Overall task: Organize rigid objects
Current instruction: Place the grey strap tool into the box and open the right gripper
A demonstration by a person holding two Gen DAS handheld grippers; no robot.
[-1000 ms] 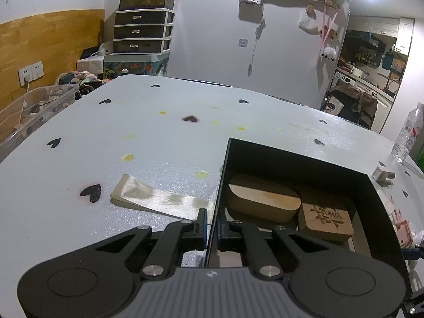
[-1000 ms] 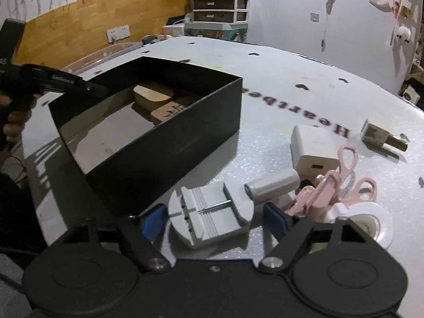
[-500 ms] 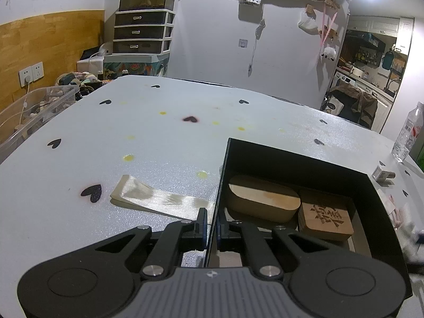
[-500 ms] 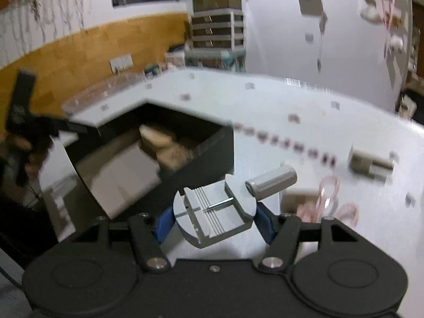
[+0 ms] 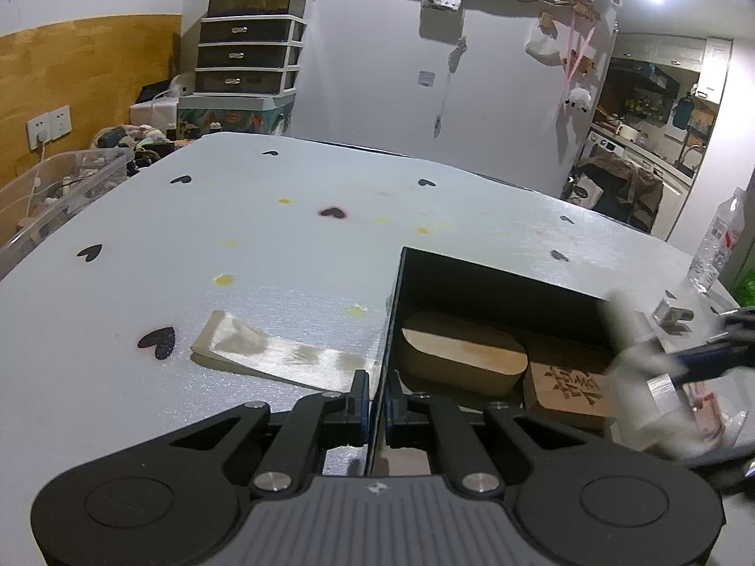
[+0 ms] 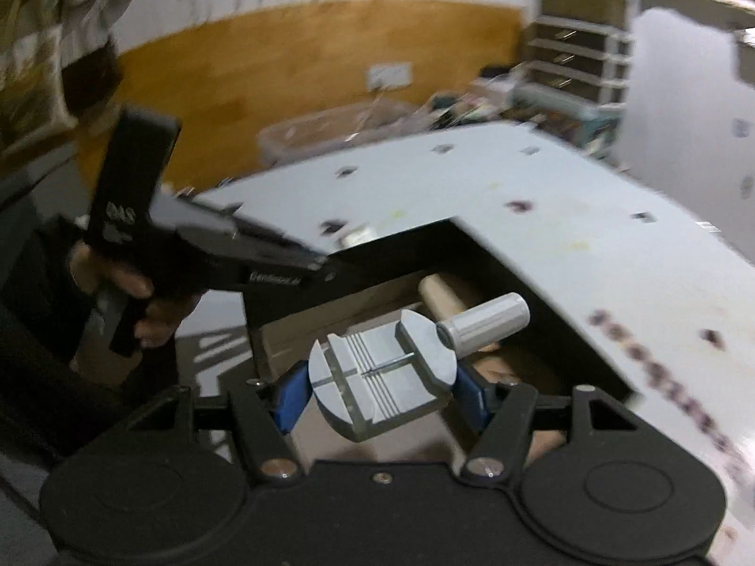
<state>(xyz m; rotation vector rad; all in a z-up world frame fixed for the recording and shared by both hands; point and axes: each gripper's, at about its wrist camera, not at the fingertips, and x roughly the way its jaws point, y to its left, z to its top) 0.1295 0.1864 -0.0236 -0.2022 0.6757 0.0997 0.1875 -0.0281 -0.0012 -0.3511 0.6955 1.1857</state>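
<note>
So I'm mid-carry right now. My right gripper [image 6: 381,389] is clamped on the grey watch-band tool [image 6: 382,377], blue pads squeezing its round base from both sides, with the knob handle [image 6: 486,323] sticking out to the right. It's hanging in the air over the open black box [image 6: 542,302], somewhere around the near end as far as I can tell; the right wrist view is pretty smeared, so I wouldn't swear to the exact spot. My left gripper [image 5: 373,398] is pinched shut on the box's near-left wall [image 5: 384,377], one finger inside and one outside, basically pinning the box to the white table [image 5: 283,254]. Inside the box there's an oval wooden block [image 5: 462,358] and a carved wooden square [image 5: 573,389] right beside it at the far end, and the floor nearer me looks bare. I reckon the next move is lowering the tool onto that bare patch, keeping the knob clear of the box walls and the wooden pieces, then letting go once it's sitting flat. There's a shiny ribbon strip [image 5: 278,353] lying outside the box, not in the way.
</note>
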